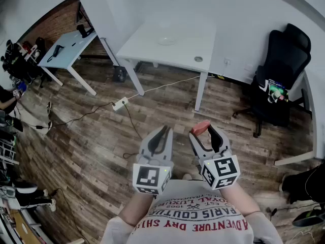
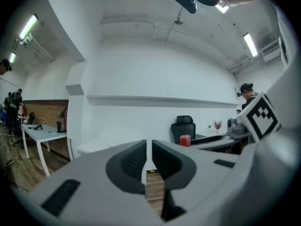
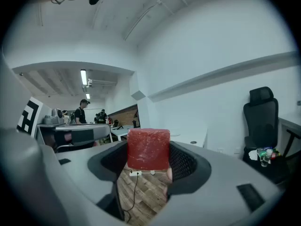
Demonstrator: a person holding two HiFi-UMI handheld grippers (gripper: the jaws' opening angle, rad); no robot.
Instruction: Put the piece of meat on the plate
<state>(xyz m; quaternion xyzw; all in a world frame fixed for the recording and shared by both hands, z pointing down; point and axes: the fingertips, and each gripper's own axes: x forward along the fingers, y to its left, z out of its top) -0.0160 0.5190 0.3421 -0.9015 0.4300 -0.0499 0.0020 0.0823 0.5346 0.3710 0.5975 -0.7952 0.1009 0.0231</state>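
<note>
A red block of meat [image 3: 148, 149] sits clamped between the tips of my right gripper [image 3: 148, 157]; in the head view the meat [image 1: 200, 127] shows at the tip of the right gripper [image 1: 202, 134], held over the wooden floor. My left gripper [image 1: 165, 132] hangs beside it with its jaws closed together and nothing between them; in the left gripper view the left gripper [image 2: 147, 155] shows only a thin slit. A clear plate [image 1: 166, 41] lies on the white table [image 1: 147, 47] far ahead.
A black office chair [image 1: 278, 80] stands at the right. A second white desk [image 1: 68, 46] is at the left. A cable and power strip [image 1: 120, 103] run across the floor between me and the table. People stand at the far left.
</note>
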